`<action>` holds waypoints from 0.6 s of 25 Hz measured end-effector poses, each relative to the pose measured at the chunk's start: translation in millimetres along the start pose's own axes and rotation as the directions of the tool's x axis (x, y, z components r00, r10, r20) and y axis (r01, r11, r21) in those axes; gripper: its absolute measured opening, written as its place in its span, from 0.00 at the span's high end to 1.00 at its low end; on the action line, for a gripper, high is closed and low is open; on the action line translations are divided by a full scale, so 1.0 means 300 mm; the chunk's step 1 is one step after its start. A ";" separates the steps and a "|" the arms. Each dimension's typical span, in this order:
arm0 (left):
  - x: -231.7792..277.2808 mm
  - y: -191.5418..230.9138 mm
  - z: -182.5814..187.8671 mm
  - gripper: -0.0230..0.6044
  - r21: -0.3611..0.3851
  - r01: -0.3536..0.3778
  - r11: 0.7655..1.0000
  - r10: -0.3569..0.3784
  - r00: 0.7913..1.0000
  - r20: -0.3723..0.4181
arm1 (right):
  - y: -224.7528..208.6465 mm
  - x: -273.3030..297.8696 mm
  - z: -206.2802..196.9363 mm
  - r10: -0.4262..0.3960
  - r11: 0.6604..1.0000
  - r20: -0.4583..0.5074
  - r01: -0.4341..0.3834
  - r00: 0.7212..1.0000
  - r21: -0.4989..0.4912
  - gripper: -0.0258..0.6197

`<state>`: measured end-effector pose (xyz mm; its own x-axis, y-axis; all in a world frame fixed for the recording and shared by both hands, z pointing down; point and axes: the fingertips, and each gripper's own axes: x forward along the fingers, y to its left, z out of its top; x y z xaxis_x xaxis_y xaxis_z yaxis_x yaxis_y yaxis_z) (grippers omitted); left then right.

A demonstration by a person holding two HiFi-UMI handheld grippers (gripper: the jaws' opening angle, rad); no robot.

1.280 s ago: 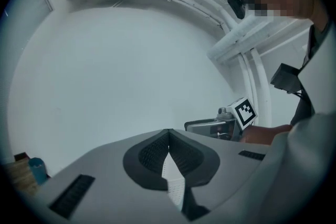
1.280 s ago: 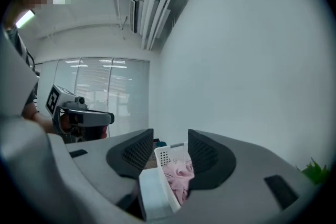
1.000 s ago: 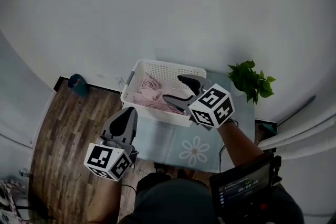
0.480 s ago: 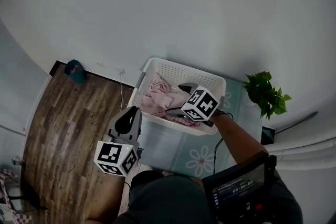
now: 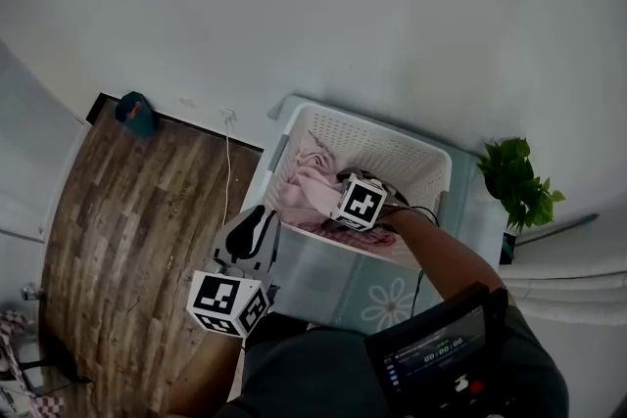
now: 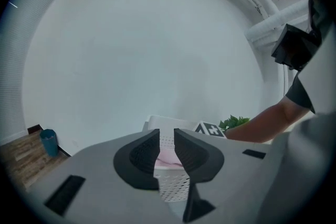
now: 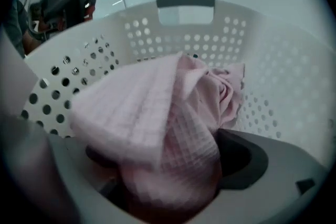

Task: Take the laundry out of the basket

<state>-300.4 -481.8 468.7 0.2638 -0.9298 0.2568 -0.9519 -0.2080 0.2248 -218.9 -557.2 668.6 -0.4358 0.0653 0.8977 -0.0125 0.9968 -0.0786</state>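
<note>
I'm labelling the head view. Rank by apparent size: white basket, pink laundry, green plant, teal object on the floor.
white basket: largest
pink laundry and green plant: about alike; part of the laundry is hidden, so unranked
teal object: smallest

Basket [image 5: 372, 118] top open; laundry [image 5: 306, 183] heaped left half; plant [image 5: 519, 187] near right corner.
</note>
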 end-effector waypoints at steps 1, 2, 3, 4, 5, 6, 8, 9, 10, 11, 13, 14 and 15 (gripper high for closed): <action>0.004 0.005 0.000 0.85 -0.003 0.007 1.000 -0.007 1.000 -0.001 | -0.001 0.030 -0.011 0.007 1.000 -0.024 -0.007 1.000 -0.011 0.16; 0.007 0.009 -0.001 0.85 -0.003 0.013 1.000 -0.013 1.000 -0.003 | -0.001 0.058 -0.019 0.018 1.000 -0.039 -0.018 0.999 -0.014 0.16; 0.011 0.014 -0.003 0.85 0.000 0.017 1.000 -0.017 1.000 -0.006 | 0.000 0.080 -0.024 0.029 0.999 -0.051 -0.030 0.998 -0.012 0.16; 0.014 0.019 -0.004 0.85 0.003 0.021 1.000 -0.021 1.000 -0.010 | 0.001 0.098 -0.028 0.038 0.999 -0.063 -0.039 0.997 -0.010 0.16; 0.018 0.024 -0.007 0.85 0.003 0.025 1.000 -0.025 1.000 -0.014 | 0.000 0.113 -0.032 0.045 0.999 -0.081 -0.046 0.996 -0.010 0.16; 0.021 0.030 -0.011 0.85 0.000 0.029 1.000 -0.029 0.999 -0.018 | -0.001 0.127 -0.036 0.048 0.999 -0.104 -0.050 0.993 -0.015 0.16; 0.025 0.039 -0.021 0.85 -0.011 0.035 0.999 -0.035 0.999 -0.024 | -0.005 0.157 -0.049 0.045 0.998 -0.154 -0.050 0.987 -0.031 0.16; 0.028 0.043 -0.025 0.85 -0.018 0.037 0.999 -0.037 0.999 -0.025 | -0.008 0.171 -0.054 0.045 0.998 -0.173 -0.052 0.984 -0.036 0.16; 0.031 0.047 -0.029 0.85 -0.025 0.039 0.999 -0.039 0.999 -0.024 | -0.007 0.183 -0.052 0.052 0.998 -0.180 -0.060 0.982 -0.037 0.16; 0.033 0.050 -0.031 0.85 -0.031 0.041 0.999 -0.041 0.999 -0.022 | -0.004 0.191 -0.049 0.060 0.997 -0.181 -0.068 0.982 -0.038 0.16; 0.034 0.056 -0.036 0.85 -0.034 0.045 0.998 -0.046 0.999 -0.024 | 0.002 0.192 -0.048 0.060 0.997 -0.182 -0.069 0.981 -0.039 0.16; 0.033 0.059 -0.037 0.85 -0.033 0.047 0.998 -0.048 0.998 -0.027 | 0.005 0.191 -0.049 0.057 0.997 -0.182 -0.065 0.982 -0.037 0.16; 0.033 0.061 -0.037 0.85 -0.032 0.051 0.998 -0.052 0.998 -0.027 | 0.006 0.191 -0.048 0.054 0.998 -0.181 -0.061 0.982 -0.033 0.16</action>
<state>-313.6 -491.3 485.8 0.3168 -0.9091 0.2705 -0.9318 -0.2450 0.2679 -231.0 -551.0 726.2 -0.2654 0.1261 0.9559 0.0440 0.9920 -0.1186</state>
